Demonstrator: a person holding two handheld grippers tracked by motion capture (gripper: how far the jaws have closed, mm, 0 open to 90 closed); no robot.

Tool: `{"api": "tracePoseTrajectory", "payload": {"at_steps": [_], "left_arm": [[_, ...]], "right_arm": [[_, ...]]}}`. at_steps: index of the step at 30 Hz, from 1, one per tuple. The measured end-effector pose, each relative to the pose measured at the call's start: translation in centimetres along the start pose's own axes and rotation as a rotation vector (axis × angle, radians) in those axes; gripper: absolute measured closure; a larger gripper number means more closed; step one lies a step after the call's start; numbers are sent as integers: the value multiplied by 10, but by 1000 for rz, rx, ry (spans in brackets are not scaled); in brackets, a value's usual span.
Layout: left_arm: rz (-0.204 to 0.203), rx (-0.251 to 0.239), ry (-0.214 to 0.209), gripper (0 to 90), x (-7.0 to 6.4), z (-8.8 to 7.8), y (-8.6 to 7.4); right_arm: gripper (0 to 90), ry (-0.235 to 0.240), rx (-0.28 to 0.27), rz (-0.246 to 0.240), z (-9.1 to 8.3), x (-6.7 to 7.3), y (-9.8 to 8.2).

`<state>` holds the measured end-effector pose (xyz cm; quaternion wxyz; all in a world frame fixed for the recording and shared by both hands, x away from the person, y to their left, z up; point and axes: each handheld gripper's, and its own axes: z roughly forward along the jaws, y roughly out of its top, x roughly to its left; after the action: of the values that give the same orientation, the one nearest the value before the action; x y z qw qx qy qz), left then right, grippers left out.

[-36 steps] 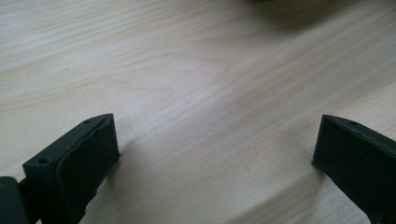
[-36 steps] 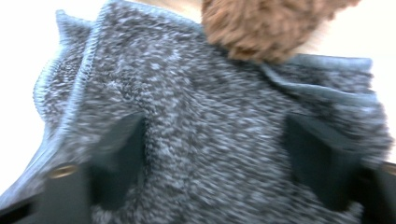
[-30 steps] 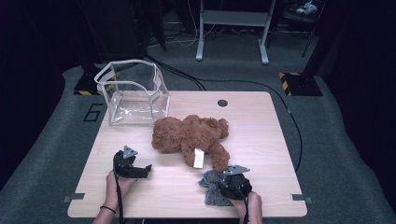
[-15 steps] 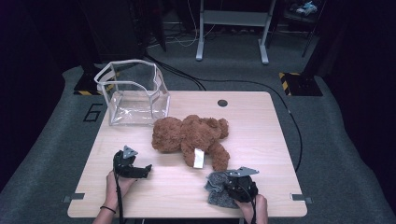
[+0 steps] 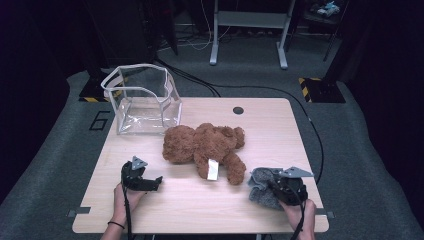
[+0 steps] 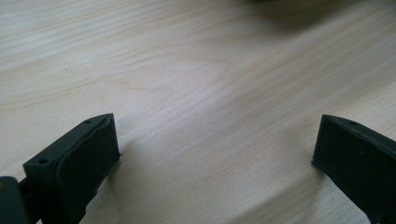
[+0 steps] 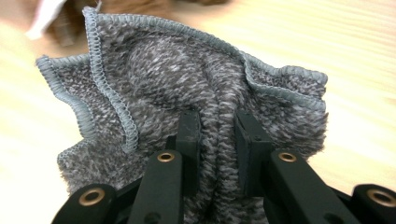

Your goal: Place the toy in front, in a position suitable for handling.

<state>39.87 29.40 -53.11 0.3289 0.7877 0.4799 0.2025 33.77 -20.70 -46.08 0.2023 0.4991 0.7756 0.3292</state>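
A brown teddy bear lies on its side at the middle of the wooden table, with a white tag on its near side. At the front right, my right gripper is shut on a bunched grey knitted cloth. Its jaws have just been closing, and a fold of the cloth is pinched between them at the right gripper. My left gripper rests at the front left, left of the bear. The left gripper is open over bare wood, nothing between its fingers.
A clear plastic bag with white trim stands open at the table's back left corner. A black round grommet sits near the back edge. Cables run over the grey floor behind the table.
My right gripper has moved to the right and slightly up, taking the grey cloth with it. The left gripper and the bear have stayed in place.
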Motion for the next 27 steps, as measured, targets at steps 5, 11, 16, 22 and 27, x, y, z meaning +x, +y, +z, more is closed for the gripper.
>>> {"api": "tracePoseTrajectory", "payload": {"at_steps": [5,11,16,22,27], "left_arm": [[-11,-9,1,0,-1,1,0],[-10,-8,1,0,-1,0,0],[-11,-9,1,0,-1,1,0],[-11,-8,1,0,-1,0,0],[-10,-8,1,0,-1,0,0]], "right_arm": [[739,-58,0,37,4,-25,8],[730,-93,26,53,20,-43,20],[697,-89,72,75,39,-50,23],[488,-98,126,77,59,-48,17],[187,-84,128,92,62,-48,15]]}}
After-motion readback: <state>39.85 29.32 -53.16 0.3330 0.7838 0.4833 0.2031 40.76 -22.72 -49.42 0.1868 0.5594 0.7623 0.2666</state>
